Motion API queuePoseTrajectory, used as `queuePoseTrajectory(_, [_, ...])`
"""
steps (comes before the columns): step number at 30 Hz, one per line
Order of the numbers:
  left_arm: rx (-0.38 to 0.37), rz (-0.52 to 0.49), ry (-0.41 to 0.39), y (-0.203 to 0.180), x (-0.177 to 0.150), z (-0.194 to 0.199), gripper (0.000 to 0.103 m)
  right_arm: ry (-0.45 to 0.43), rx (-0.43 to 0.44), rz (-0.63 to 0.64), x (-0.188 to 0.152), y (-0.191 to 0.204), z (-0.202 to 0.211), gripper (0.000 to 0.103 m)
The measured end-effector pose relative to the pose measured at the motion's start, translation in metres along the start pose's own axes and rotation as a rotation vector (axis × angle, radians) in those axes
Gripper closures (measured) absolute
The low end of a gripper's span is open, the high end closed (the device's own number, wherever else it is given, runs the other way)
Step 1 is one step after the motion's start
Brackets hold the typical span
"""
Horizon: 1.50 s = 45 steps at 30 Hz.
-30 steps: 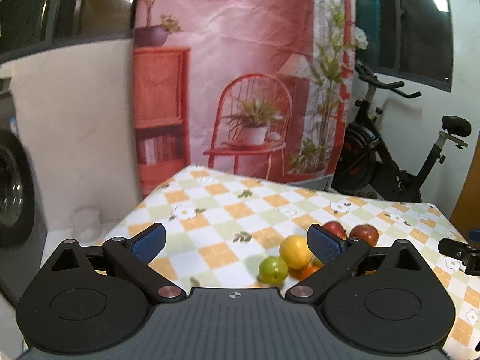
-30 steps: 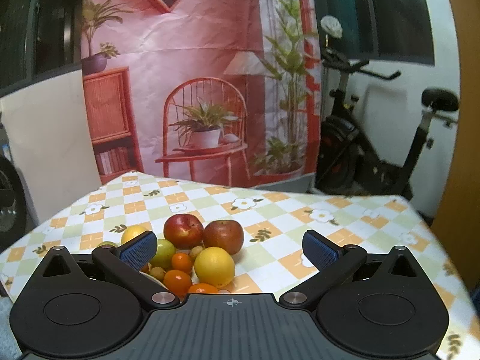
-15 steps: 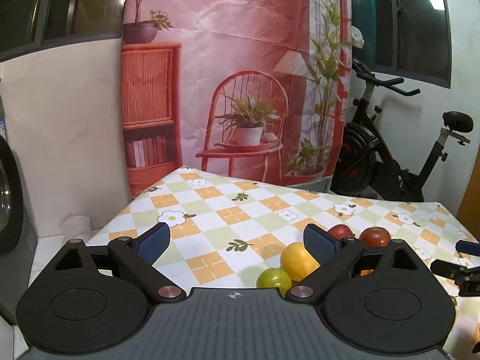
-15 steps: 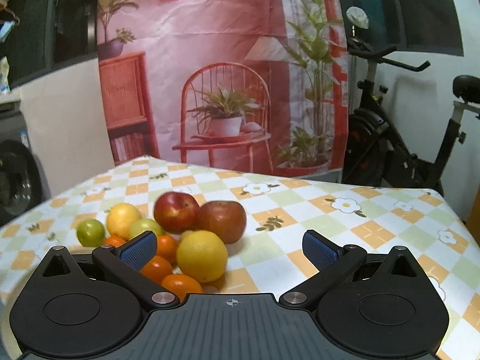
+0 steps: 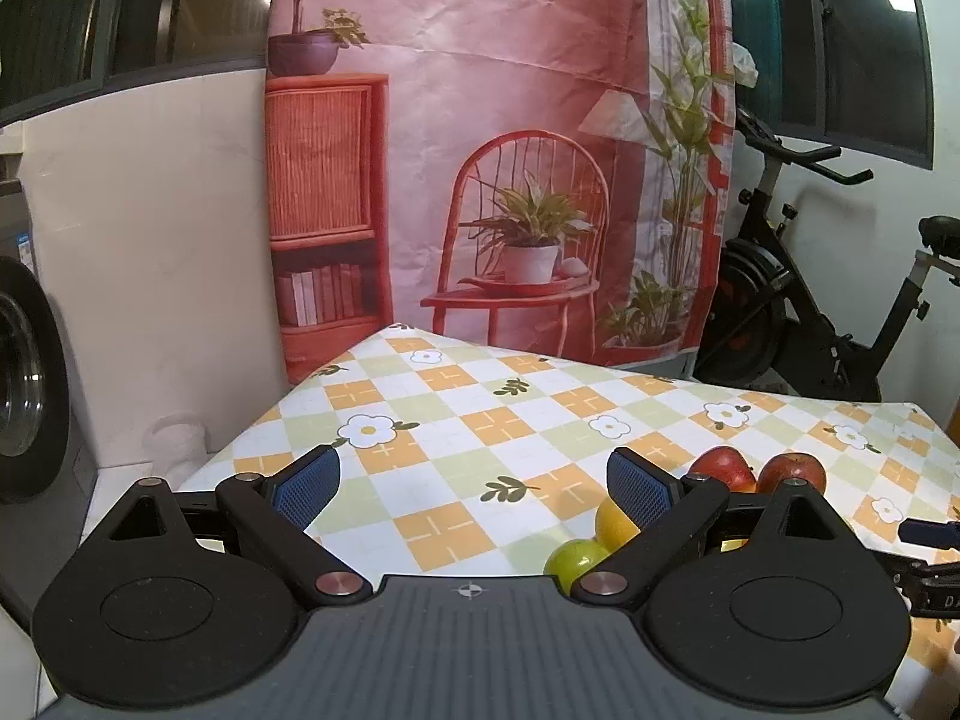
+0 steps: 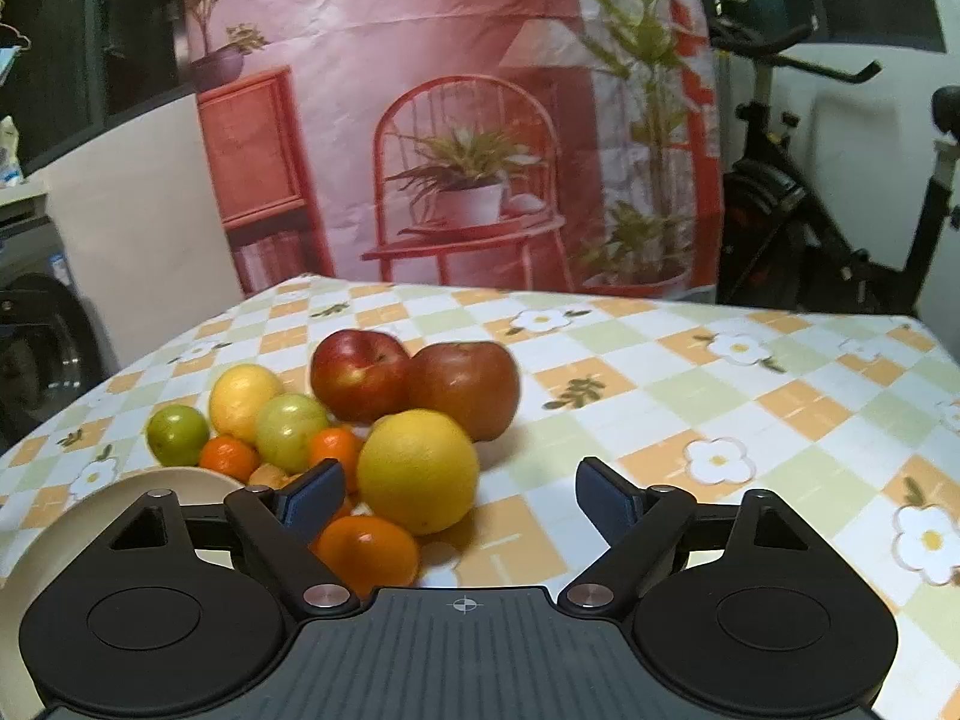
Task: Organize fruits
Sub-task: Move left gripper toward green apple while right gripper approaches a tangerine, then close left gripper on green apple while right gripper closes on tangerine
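right gripper (image 6: 459, 495): jaws apart, just been narrowing, pinching nothing
left gripper (image 5: 474, 480): spread, empty
fruit pile (image 6: 336, 420): on checked tablecloth (image 6: 690, 384)

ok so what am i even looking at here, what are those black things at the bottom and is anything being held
Those black shapes are hand-held grippers, one in each of a person's hands, each carrying a camera that looks out along its two blue-padded fingers. One picture is from the left gripper, the other from the right gripper. Ahead is a table with a checked flowered cloth holding a pile of fruit: two red apples, a large yellow orange, small oranges, green fruits, beside a cream plate. Nothing is held. The left jaws stand open; the right jaws have just been closing, with nothing gripped between them.
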<state>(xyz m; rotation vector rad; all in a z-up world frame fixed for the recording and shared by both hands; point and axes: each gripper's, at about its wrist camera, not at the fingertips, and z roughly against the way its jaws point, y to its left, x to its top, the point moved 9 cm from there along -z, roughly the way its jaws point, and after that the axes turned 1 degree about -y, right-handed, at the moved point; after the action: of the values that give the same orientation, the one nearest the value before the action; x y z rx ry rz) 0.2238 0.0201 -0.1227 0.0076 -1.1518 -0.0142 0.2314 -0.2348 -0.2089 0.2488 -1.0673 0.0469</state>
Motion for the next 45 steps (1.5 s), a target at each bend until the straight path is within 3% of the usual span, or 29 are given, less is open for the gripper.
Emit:
queuePoseTrajectory(9, [-0.057, 0.054, 0.001, 0.000, 0.000, -0.006, 0.015, 0.043, 0.023, 0.075, -0.009, 0.005, -0.002, 0.022])
queuePoseTrajectory(11, [-0.101, 0.067, 0.015, -0.005, 0.002, -0.007, 0.016, 0.058, 0.042, 0.067, -0.013, 0.005, -0.003, 0.022])
queuePoseTrajectory(17, [-0.185, 0.052, 0.049, -0.023, -0.003, -0.010, 0.016, 0.063, 0.091, 0.075, -0.015, 0.017, -0.001, 0.033])
queuePoseTrajectory(19, [-0.181, 0.033, 0.046, -0.024, -0.007, -0.012, 0.016, 0.067, 0.091, 0.087, -0.016, 0.021, -0.002, 0.044])
queuePoseTrajectory(24, [-0.156, 0.033, 0.062, -0.017, -0.014, -0.020, 0.016, 0.080, 0.110, 0.073, -0.017, 0.026, -0.006, 0.055])
queuePoseTrajectory(34, [-0.088, 0.014, 0.090, -0.009, -0.024, -0.021, 0.018, 0.124, 0.163, 0.066, -0.025, 0.031, -0.013, 0.055])
queuePoseTrajectory(41, [-0.105, 0.025, 0.121, -0.008, -0.031, -0.022, 0.019, 0.138, 0.194, 0.058, -0.027, 0.034, -0.013, 0.061])
queuePoseTrajectory(45, [-0.122, 0.015, 0.114, -0.011, -0.032, -0.021, 0.026, 0.139, 0.212, 0.049, -0.028, 0.034, -0.012, 0.065])
